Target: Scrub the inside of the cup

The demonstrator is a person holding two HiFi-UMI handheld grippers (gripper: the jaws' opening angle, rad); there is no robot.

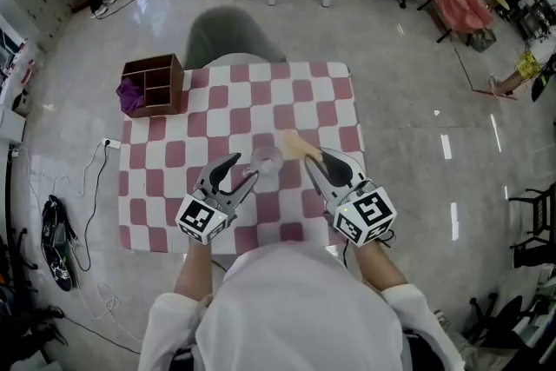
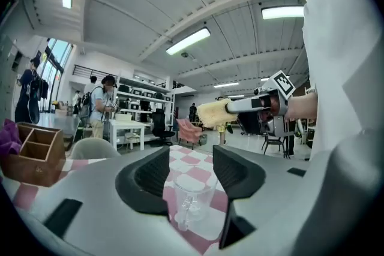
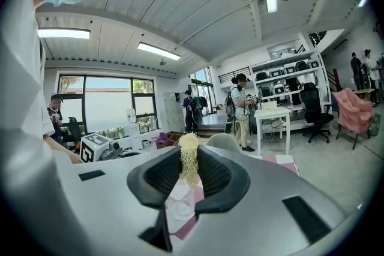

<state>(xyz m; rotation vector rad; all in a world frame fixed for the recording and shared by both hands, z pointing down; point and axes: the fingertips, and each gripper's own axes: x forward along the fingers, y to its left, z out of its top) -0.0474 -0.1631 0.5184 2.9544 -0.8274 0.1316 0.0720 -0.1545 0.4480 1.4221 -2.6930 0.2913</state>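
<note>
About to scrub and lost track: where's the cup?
Head view: the clear cup stands on the checkered tablecloth, near its front middle, at the open jaw tips of the left hand-held gripper, just left of the yellow scrubber.

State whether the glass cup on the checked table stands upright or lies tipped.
Upright: the cup stands on its base, open rim up, on the checked cloth.

Clear cup (image 1: 267,162) sits on checkered table (image 1: 174,154); left tool (image 1: 245,168) gapes beside it, right tool (image 1: 320,159) pinches yellow sponge (image 1: 295,143).
</note>
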